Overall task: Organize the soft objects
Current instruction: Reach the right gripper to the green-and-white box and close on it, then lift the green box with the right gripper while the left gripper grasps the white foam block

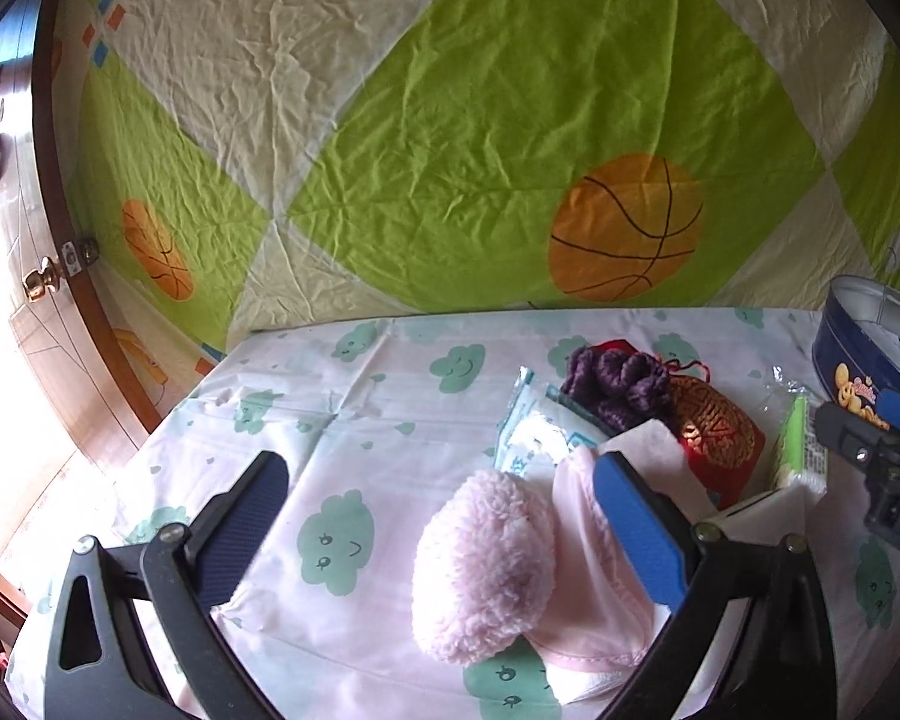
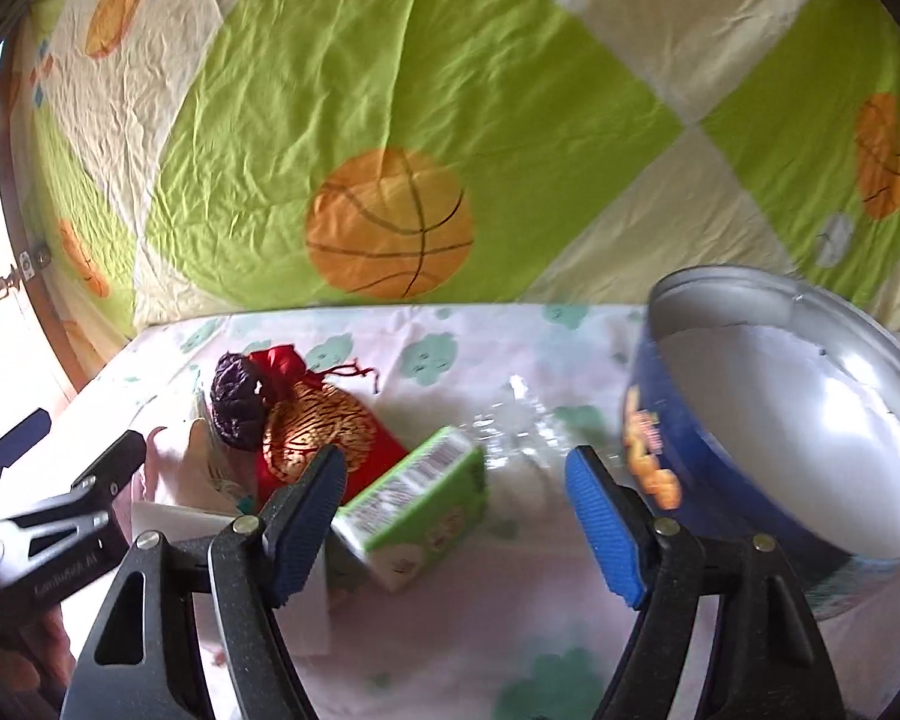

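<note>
In my left wrist view, the fluffy pink plush pad (image 1: 486,564) lies on the cloud-printed pink sheet covering the table (image 1: 342,420), between the fingers of my left hand-held gripper (image 1: 444,516) and nearer its right finger. A pale pink fabric piece (image 1: 588,588) lies against the pad, partly under that blue-padded finger. In my right wrist view, the small green and white carton (image 2: 420,510) sits tilted between the fingers of my right hand-held gripper (image 2: 456,510), close by the left finger; I cannot tell whether it touches.

Behind the pink things lie a crinkled clear plastic packet (image 1: 534,420), a purple ruffled scrunchie (image 1: 618,384) and a red and gold drawstring pouch (image 1: 720,432), the scrunchie resting against the pouch. A flat white piece (image 1: 648,450) lies between them and the left gripper's right finger. The round blue tin with a silver inside (image 2: 798,420) stands tipped at the right, just beside the right gripper's right finger. A green and cream cloth with basketball prints (image 1: 480,120) hangs behind the table.

My left gripper stands wide open, its pads pressing on nothing. My right gripper is also parted, well wider than the carton, gripping nothing.
</note>
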Demonstrator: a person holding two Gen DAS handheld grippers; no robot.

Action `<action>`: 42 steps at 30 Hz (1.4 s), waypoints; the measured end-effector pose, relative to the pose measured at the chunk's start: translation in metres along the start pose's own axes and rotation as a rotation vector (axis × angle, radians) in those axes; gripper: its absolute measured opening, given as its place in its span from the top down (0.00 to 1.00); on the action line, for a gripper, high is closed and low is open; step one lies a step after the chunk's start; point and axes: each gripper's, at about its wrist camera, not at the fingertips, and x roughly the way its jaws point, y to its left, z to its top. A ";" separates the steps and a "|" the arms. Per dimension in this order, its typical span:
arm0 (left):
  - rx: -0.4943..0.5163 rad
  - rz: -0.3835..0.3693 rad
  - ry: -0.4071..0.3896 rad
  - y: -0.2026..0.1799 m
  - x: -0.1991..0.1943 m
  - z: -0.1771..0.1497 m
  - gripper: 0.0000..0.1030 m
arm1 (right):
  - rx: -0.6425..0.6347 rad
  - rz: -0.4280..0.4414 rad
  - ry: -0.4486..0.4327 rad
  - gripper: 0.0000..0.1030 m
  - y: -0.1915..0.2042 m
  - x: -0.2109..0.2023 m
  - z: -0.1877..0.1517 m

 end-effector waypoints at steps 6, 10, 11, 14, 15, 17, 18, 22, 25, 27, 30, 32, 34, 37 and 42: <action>0.037 0.046 0.013 -0.005 0.003 -0.002 0.00 | 0.077 0.058 0.173 0.39 0.003 0.046 -0.004; 0.037 0.042 0.012 -0.005 0.002 -0.002 0.00 | 0.120 0.077 0.213 0.65 -0.007 0.049 -0.011; 0.037 0.042 0.010 -0.005 0.002 -0.001 0.00 | 0.127 0.092 0.224 0.67 -0.010 0.049 -0.012; 0.038 0.039 0.013 -0.006 0.002 -0.001 0.00 | 0.147 0.115 0.217 0.70 -0.016 0.037 -0.013; 0.039 0.039 0.014 -0.007 0.002 -0.001 0.00 | 0.138 0.119 0.196 0.71 -0.016 0.029 -0.013; 0.042 0.033 0.009 -0.008 0.000 -0.001 0.00 | 0.112 0.136 0.155 0.71 -0.016 0.013 -0.013; 0.043 0.028 0.005 -0.010 -0.001 0.000 0.00 | 0.098 0.141 0.131 0.71 -0.016 0.005 -0.012; 0.058 0.025 -0.016 -0.016 -0.006 0.000 0.00 | 0.027 0.101 0.000 0.71 -0.017 -0.034 -0.016; 0.051 -0.017 -0.053 -0.017 -0.014 0.001 0.00 | -0.044 0.038 -0.092 0.71 -0.022 -0.056 -0.021; 0.055 -0.044 -0.081 -0.020 -0.021 0.002 0.00 | -0.084 -0.004 -0.139 0.70 -0.027 -0.068 -0.023; 0.094 -0.115 -0.117 -0.030 -0.031 0.001 0.00 | -0.109 -0.060 -0.195 0.71 -0.039 -0.078 -0.026; 0.145 -0.184 -0.137 -0.038 -0.039 -0.001 0.00 | -0.127 -0.104 -0.224 0.70 -0.046 -0.083 -0.025; 0.195 -0.228 -0.149 -0.044 -0.045 -0.003 0.07 | -0.143 -0.142 -0.241 0.70 -0.050 -0.085 -0.025; 0.245 -0.307 -0.138 -0.053 -0.048 -0.008 0.21 | -0.150 -0.157 -0.249 0.70 -0.058 -0.089 -0.026; 0.298 -0.398 -0.035 -0.084 -0.039 -0.017 0.26 | -0.152 -0.147 -0.272 0.70 -0.064 -0.097 -0.023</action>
